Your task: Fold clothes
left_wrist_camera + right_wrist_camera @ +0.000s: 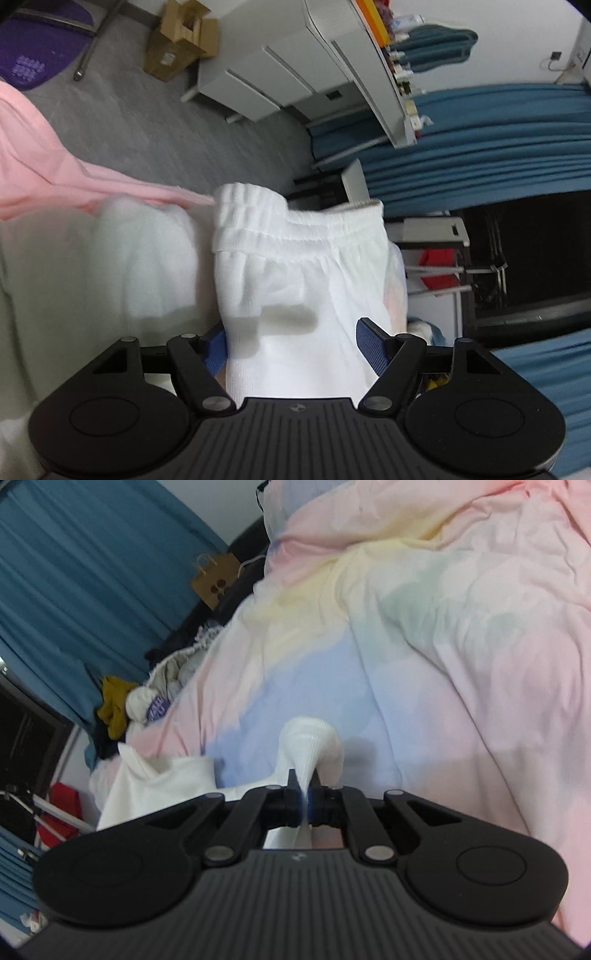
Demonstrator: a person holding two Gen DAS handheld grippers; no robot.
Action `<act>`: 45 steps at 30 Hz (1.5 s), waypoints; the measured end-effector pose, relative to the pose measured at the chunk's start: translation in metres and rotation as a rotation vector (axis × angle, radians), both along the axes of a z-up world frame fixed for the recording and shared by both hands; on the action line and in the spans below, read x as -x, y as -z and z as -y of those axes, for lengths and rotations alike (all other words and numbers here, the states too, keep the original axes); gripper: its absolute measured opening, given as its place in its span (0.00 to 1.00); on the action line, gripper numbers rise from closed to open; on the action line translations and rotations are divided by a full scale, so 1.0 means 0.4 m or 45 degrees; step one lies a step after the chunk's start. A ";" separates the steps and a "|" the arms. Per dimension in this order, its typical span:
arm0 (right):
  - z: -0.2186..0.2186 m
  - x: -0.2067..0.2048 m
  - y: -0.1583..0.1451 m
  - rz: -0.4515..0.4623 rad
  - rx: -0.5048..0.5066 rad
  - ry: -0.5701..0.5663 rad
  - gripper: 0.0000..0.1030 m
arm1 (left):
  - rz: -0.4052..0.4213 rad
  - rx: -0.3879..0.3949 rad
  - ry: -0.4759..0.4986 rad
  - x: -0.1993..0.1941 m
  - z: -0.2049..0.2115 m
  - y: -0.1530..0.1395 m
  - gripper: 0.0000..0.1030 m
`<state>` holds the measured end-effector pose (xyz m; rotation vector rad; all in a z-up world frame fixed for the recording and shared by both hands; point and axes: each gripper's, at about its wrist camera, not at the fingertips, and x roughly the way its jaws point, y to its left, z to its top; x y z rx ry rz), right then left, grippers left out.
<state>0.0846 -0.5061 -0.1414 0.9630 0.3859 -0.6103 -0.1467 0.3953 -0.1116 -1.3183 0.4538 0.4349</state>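
Observation:
White shorts [295,280] with a gathered elastic waistband [280,218] hang bunched in the left wrist view. My left gripper [293,347] stands open, its blue pads [371,347] on either side of the cloth without pinching it. In the right wrist view my right gripper [304,794] is shut on a ribbed white edge of the shorts [310,746], which bulges out past the fingertips. More of the white garment [155,786] trails off to the lower left over the pastel bed cover [424,646].
The bed cover's pink edge [44,162] borders a grey floor. Beyond stand a cardboard box [181,37], white drawers [258,81], a purple chair [33,44] and blue curtains [480,140]. A heap of clothes [147,698] and a paper bag [216,578] lie beside the bed.

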 end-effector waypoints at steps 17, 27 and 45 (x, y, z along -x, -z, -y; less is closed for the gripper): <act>0.026 0.020 -0.095 0.132 0.086 0.042 0.05 | 0.065 -0.151 0.091 -0.080 0.035 -0.145 0.04; -0.074 -0.381 -0.274 0.064 0.381 -0.121 0.05 | 0.009 -0.326 0.111 -0.478 -0.005 -0.299 0.04; -0.159 -0.904 -0.045 -0.043 0.609 -0.500 0.15 | -0.264 -0.498 0.307 -1.059 -0.070 -0.073 0.23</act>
